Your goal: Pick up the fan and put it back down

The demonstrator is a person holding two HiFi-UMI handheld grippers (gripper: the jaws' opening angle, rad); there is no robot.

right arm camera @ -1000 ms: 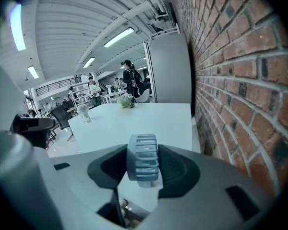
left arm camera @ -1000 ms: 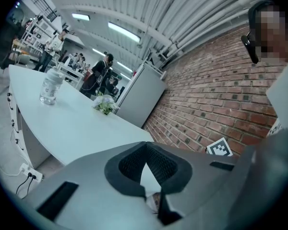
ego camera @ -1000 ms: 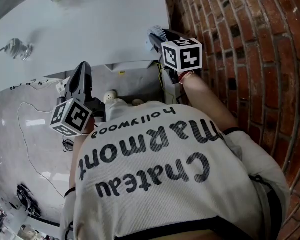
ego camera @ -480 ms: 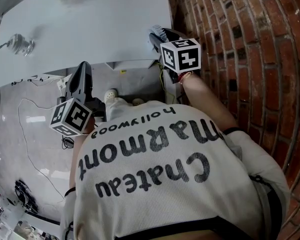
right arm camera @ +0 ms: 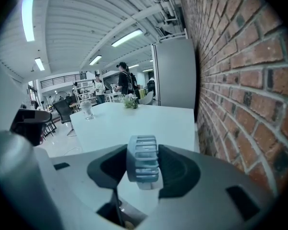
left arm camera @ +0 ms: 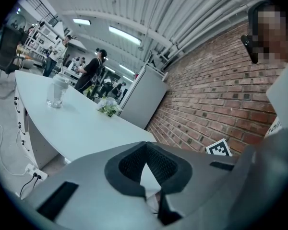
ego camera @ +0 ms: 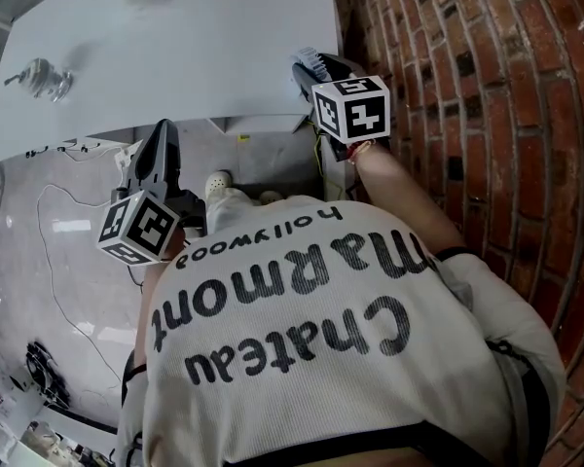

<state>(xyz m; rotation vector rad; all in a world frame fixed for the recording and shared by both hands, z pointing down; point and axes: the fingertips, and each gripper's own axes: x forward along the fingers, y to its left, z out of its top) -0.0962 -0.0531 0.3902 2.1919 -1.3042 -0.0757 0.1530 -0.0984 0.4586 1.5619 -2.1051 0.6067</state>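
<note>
- The fan stands upright at the white table's near corner, grasped on both sides by the right gripper.
- A brick wall runs just beside.
- The left gripper is clenched on nothing.

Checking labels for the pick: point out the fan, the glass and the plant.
fan (right arm camera: pixel 143 159): right gripper view, middle of its ribbed grille.
glass (left arm camera: pixel 56 92): left gripper view, its clear body.
plant (left arm camera: pixel 109 109): left gripper view, its leaves.
</note>
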